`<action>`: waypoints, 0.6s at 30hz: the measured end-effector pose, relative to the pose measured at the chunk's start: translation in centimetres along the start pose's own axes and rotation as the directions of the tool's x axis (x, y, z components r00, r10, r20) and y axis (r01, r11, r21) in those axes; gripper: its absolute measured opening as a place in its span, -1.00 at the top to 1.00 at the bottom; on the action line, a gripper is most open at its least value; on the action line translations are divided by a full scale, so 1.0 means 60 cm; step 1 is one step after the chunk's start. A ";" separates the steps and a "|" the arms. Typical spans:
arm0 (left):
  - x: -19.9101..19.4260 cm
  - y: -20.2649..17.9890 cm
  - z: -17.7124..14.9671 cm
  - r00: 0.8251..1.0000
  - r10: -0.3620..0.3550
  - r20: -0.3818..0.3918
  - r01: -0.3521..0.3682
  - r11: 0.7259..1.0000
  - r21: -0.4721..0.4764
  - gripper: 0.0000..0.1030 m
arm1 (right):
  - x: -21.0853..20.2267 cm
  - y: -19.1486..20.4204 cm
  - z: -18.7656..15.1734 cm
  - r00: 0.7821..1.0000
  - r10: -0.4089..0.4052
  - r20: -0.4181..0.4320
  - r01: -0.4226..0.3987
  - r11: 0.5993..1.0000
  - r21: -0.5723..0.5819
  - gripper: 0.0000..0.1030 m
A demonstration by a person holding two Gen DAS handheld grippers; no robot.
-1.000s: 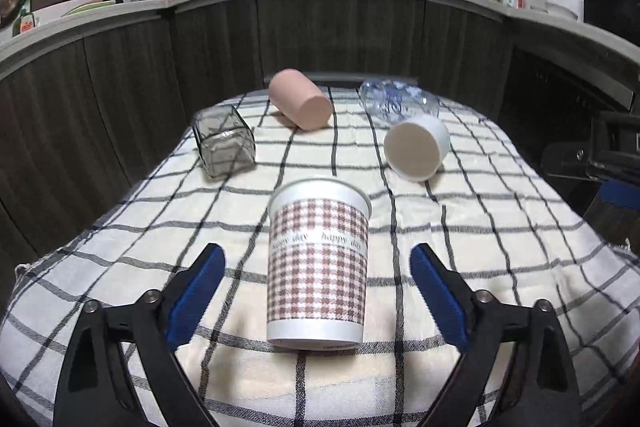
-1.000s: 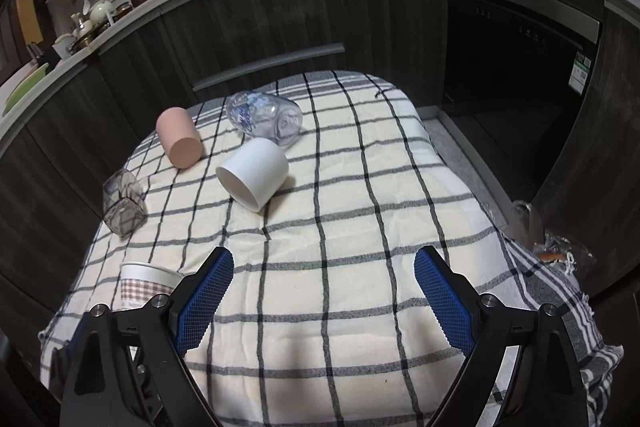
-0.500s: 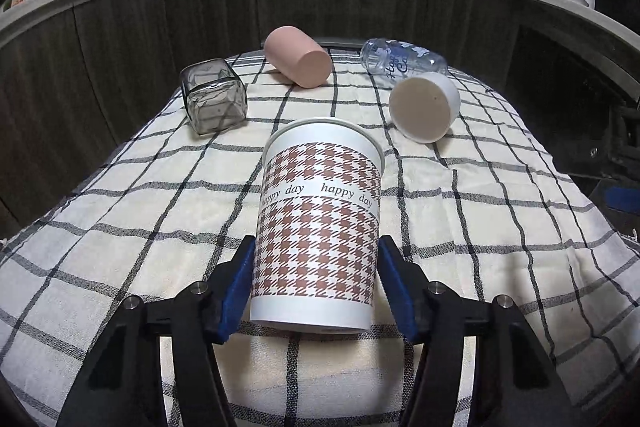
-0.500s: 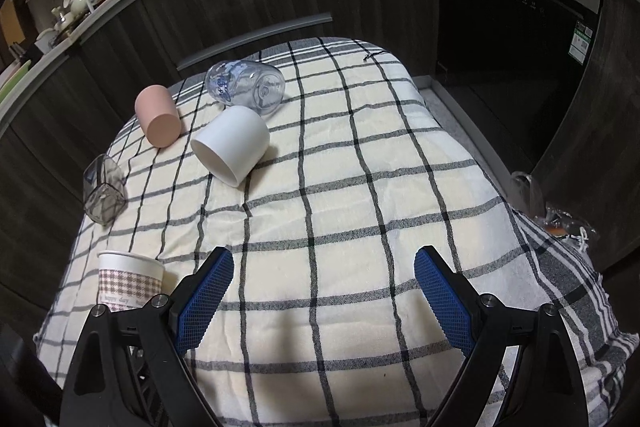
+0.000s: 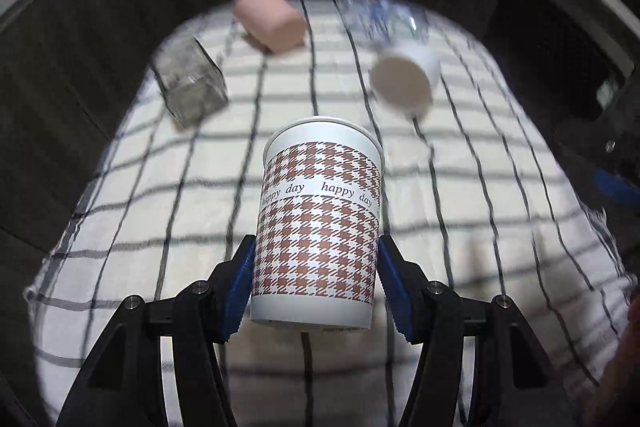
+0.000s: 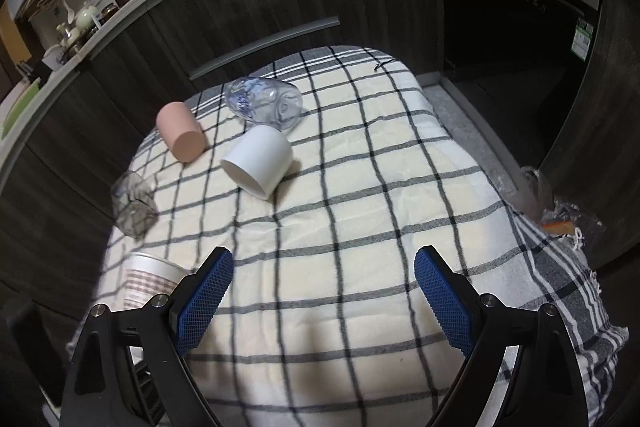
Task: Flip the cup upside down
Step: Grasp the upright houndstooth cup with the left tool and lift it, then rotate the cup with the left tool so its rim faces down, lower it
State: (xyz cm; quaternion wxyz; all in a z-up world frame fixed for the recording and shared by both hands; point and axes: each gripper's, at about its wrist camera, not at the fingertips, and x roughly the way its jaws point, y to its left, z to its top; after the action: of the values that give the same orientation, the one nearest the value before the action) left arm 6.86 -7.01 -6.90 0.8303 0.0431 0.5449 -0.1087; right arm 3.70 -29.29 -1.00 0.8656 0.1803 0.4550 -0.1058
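Left wrist: left tongs (image 5: 314, 281) clamp the upright cup (image 5: 318, 223), mouth upward.

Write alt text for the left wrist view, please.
The left gripper is shut on an upright houndstooth "happy day" paper cup, rim up. Behind it, blurred on the checked cloth, lie a pink cup, white cup, square glass and clear patterned glass.

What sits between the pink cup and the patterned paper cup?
Only checked cloth between pink cup and paper cup, seen in the left wrist view.
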 end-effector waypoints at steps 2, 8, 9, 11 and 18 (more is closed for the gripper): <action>-0.007 -0.001 0.012 0.994 0.005 -0.112 -0.002 1.000 0.022 -0.13 | -0.002 -0.004 0.007 0.999 0.034 -0.026 -0.033 0.999 0.041 -0.79; -0.015 -0.014 0.040 0.933 0.045 -0.356 0.000 0.992 0.123 -0.13 | -0.005 -0.005 0.023 0.987 0.128 -0.095 -0.114 0.984 0.140 -0.79; -0.013 -0.017 0.045 0.917 0.047 -0.395 0.007 0.991 0.135 -0.13 | -0.006 -0.002 0.026 0.987 0.132 -0.096 -0.118 0.983 0.144 -0.79; -0.006 -0.019 0.057 0.875 0.053 -0.481 0.015 0.990 0.138 -0.13 | -0.006 0.003 0.033 0.982 0.151 -0.109 -0.133 0.978 0.158 -0.79; 0.046 -0.027 0.101 0.796 0.124 -0.593 -0.012 0.982 0.189 -0.13 | 0.003 -0.002 0.065 0.979 0.179 -0.100 -0.154 0.964 0.215 -0.79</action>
State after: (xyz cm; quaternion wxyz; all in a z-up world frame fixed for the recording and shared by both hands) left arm 12.95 -10.13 -6.94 0.6105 0.1677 0.7666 -0.1071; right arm 6.68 -30.98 0.87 0.8196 0.3125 0.4753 -0.0682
